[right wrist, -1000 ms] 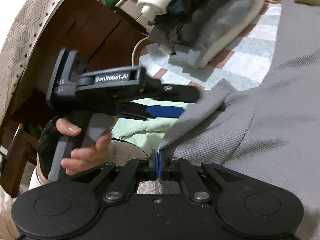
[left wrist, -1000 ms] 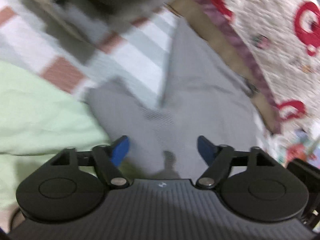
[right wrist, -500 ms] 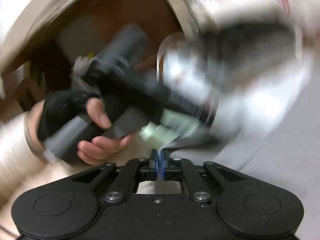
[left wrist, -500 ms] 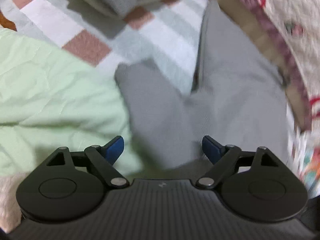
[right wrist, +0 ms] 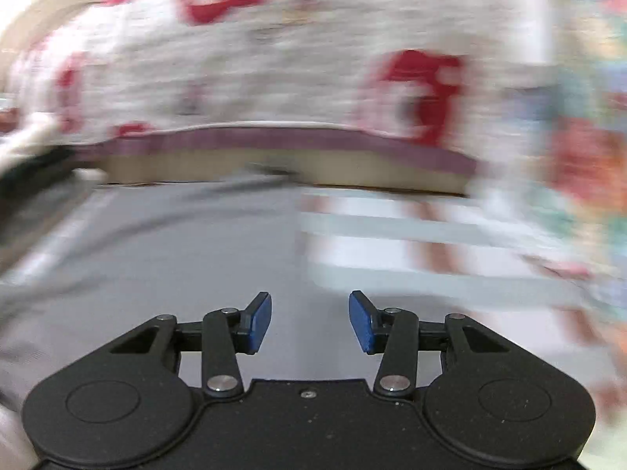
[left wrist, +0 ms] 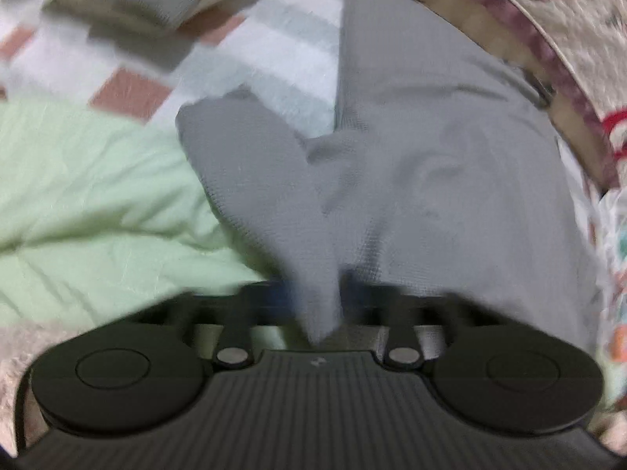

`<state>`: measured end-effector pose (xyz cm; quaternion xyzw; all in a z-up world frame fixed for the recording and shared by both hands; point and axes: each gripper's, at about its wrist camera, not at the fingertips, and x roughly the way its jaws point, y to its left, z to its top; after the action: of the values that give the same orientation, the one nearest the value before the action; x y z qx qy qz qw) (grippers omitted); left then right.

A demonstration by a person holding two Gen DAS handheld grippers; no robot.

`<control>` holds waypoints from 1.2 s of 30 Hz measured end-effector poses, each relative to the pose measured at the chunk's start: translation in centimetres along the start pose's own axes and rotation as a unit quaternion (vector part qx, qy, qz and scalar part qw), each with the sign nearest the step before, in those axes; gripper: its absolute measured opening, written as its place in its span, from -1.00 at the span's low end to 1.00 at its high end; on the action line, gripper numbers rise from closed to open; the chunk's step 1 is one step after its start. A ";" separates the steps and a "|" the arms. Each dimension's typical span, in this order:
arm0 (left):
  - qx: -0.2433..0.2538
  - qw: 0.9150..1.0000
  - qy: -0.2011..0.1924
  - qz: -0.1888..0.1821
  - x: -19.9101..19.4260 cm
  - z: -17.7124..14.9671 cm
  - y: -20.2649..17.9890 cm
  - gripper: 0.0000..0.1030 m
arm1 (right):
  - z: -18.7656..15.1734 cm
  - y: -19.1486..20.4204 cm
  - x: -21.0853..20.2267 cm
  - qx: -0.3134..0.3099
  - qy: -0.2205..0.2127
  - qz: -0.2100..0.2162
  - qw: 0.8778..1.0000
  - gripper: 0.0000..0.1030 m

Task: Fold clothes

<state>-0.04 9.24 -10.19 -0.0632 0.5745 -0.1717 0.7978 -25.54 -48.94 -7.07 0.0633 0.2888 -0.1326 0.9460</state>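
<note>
Left gripper point(left wrist: 317, 297) has a fold of the grey garment point(left wrist: 431, 180) running down between its blue pads, which sit close on either side of the cloth, though blur hides whether they pinch it fully. Right gripper point(right wrist: 309, 319) stands open with nothing between its pads, hovering over the same grey garment point(right wrist: 164, 258). That garment lies spread on a checked sheet point(left wrist: 282, 47) of white, pale green and pink; a light green cloth point(left wrist: 90, 196) lies to its left, and a red-patterned quilt point(right wrist: 274, 70) rises at the far side.
</note>
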 end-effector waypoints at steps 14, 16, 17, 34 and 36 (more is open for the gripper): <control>-0.102 0.994 0.042 0.005 1.1 -1.2 0.0 0.37 | -9.3 -3.3 1.6 0.336 0.103 0.149 0.924 0.01; -0.090 0.995 0.029 0.038 1.8 -1.0 -0.5 0.39 | -9.7 -3.7 2.7 0.378 0.090 0.156 0.908 0.02; -0.083 0.995 0.021 0.053 2.1 -0.9 -0.8 0.28 | -9.5 -3.8 3.5 0.388 0.085 0.157 0.904 -0.21; 0.006 0.999 -0.037 0.019 -3.2 -1.6 -1.6 -0.74 | -7.9 -3.0 -1.8 0.242 0.009 0.095 0.966 -0.83; -0.019 0.998 -0.038 0.041 -3.2 -1.5 -0.9 -0.43 | -7.7 -2.8 -1.9 0.225 0.011 0.085 0.971 -0.83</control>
<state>-2.53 9.65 -7.58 -0.0609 0.5494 -0.1254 0.8238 -31.94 -49.73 -12.50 0.3004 0.2558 -0.1124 0.9120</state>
